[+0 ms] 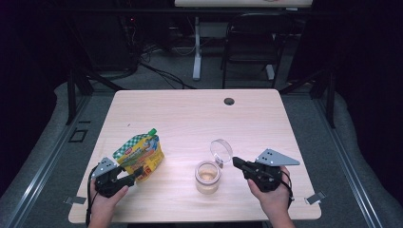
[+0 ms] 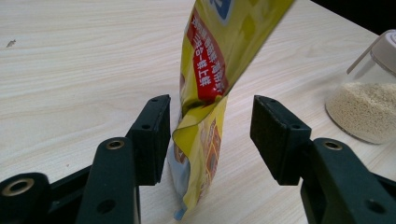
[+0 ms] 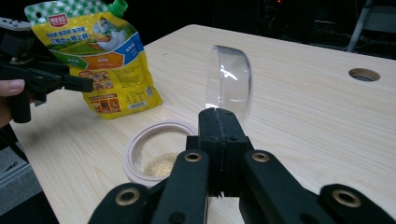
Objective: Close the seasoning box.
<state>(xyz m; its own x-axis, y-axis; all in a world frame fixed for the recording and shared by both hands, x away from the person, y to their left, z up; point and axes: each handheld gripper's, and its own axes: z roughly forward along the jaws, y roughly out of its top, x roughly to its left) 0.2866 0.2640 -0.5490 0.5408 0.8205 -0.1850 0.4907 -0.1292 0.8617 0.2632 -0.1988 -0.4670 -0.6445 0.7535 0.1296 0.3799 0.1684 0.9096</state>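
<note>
Left of the open jar (image 1: 207, 176), the left tool (image 2: 210, 135) gapes around the standing pouch (image 1: 140, 157), readying a grip; the right tool (image 3: 218, 122) pinches the jar's clear lid (image 3: 229, 81) clear.

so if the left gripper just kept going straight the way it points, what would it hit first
The yellow pouch: its lower edge already sits in the gap between the left gripper's open jaws, so going straight on, the gripper would probably meet the pouch's body. The jar stands off to one side.
</note>
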